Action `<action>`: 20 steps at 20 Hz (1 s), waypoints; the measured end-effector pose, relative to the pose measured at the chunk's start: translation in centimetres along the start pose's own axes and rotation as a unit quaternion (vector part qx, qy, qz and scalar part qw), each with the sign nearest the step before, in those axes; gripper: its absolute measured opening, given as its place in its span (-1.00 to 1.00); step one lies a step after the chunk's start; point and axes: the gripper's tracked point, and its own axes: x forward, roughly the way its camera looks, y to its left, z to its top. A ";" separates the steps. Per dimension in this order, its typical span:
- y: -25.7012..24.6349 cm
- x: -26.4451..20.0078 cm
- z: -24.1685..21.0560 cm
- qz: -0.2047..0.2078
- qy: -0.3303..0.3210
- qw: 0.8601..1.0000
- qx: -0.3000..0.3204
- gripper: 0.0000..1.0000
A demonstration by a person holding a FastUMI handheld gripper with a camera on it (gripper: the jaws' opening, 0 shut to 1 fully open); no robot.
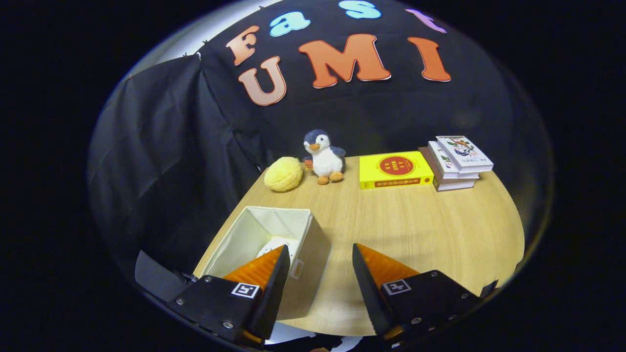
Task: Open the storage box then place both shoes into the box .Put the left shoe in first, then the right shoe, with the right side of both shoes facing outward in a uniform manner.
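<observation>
Fingers (pixel 279 274) spread wide, holding nothing, above the open storage box (pixel 313 230) at lower left, white shoe (pixel 275 244) seemingly already inside.

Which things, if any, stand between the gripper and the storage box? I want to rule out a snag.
Nothing visible does. The gripper is open and holds nothing; its left finger overlaps the open storage box, where something white lies inside. The penguin toy, yellow ball and books sit far beyond.
</observation>
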 end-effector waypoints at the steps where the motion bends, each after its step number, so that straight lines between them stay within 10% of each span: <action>1: -1.0 -0.7 0.8 -0.005 -0.013 1.000 0.000 0.53; 11: -8.6 -8.0 10.7 -0.040 -0.203 0.978 -0.040 0.59; 20: -9.2 -14.5 17.0 -0.049 -0.377 0.915 -0.131 0.92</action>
